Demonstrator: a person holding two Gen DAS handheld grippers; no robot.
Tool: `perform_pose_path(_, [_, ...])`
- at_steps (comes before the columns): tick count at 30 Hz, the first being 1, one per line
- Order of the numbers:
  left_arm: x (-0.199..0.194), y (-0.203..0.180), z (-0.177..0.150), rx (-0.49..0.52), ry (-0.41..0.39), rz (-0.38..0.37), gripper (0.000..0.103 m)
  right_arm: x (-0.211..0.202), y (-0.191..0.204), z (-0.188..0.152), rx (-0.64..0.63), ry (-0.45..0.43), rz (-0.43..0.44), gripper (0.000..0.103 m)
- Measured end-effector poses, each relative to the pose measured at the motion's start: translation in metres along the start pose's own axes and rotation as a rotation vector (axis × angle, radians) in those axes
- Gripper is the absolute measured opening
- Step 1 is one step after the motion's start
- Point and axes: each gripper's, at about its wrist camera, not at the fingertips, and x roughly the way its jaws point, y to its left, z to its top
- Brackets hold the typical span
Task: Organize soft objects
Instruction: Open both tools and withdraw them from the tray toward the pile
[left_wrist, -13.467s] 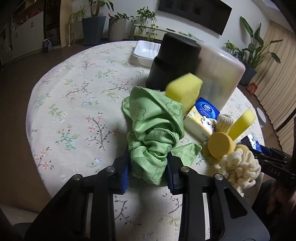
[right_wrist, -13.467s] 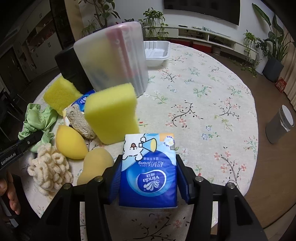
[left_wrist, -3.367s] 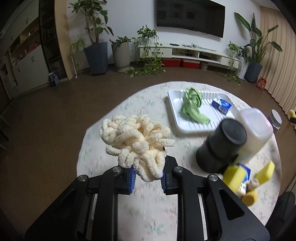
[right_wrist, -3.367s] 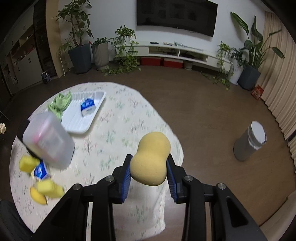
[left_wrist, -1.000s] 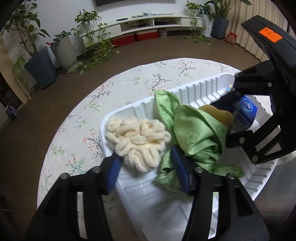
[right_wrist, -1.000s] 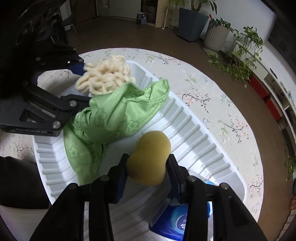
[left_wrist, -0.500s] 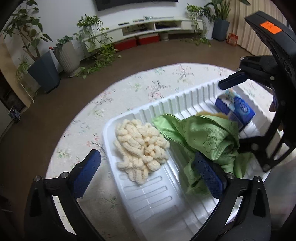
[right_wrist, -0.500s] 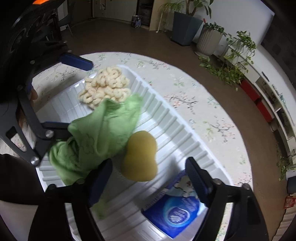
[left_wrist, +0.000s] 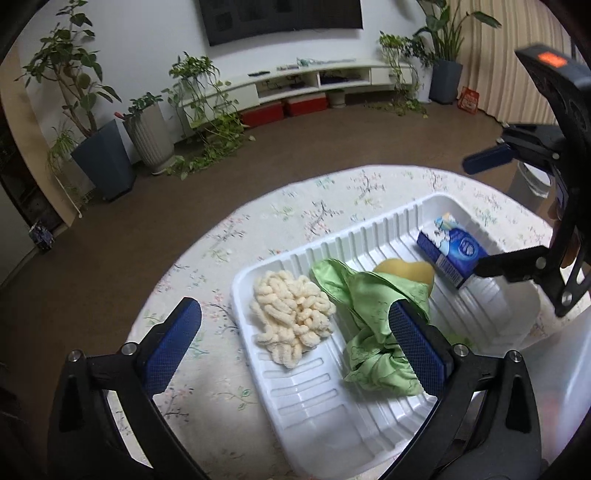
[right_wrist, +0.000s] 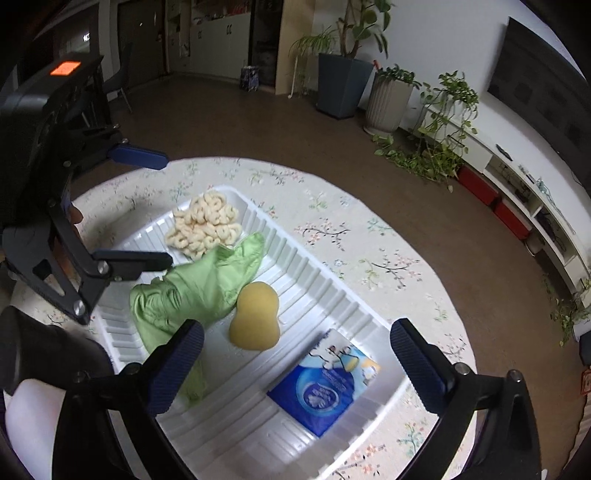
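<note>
Soft objects lay together in the white ribbed tray (left_wrist: 280, 398) on the flowered tablecloth (left_wrist: 207, 391). Nearest in the left wrist view was the green cloth (left_wrist: 373, 332), crumpled mid-tray; left of it, touching, the cream looped scrubber (left_wrist: 291, 317); behind the cloth the tan sponge (right_wrist: 255, 314); farthest right the blue tissue pack (left_wrist: 452, 254). The left gripper (left_wrist: 295, 343) and right gripper (right_wrist: 295, 365) both stood spread wide above the tray, having just been opening, nothing between their pads. Potted plants (left_wrist: 99, 147) stood far beyond.
</note>
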Motion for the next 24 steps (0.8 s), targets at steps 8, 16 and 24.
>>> perform_pose_path(8, [-0.043, 0.027, -0.016, -0.118, -0.061, 0.019, 0.103, -0.043, -0.025, -0.025, 0.115, -0.047, -0.049, 0.103])
perform_pose_path(16, [-0.103, 0.019, -0.079, -0.151, -0.101, 0.009, 0.103, -0.111, -0.025, -0.068, 0.214, -0.131, -0.044, 0.103])
perform_pose_path(24, [-0.162, -0.015, -0.148, -0.155, -0.128, -0.021, 0.103, -0.158, 0.029, -0.142, 0.254, -0.172, 0.010, 0.103])
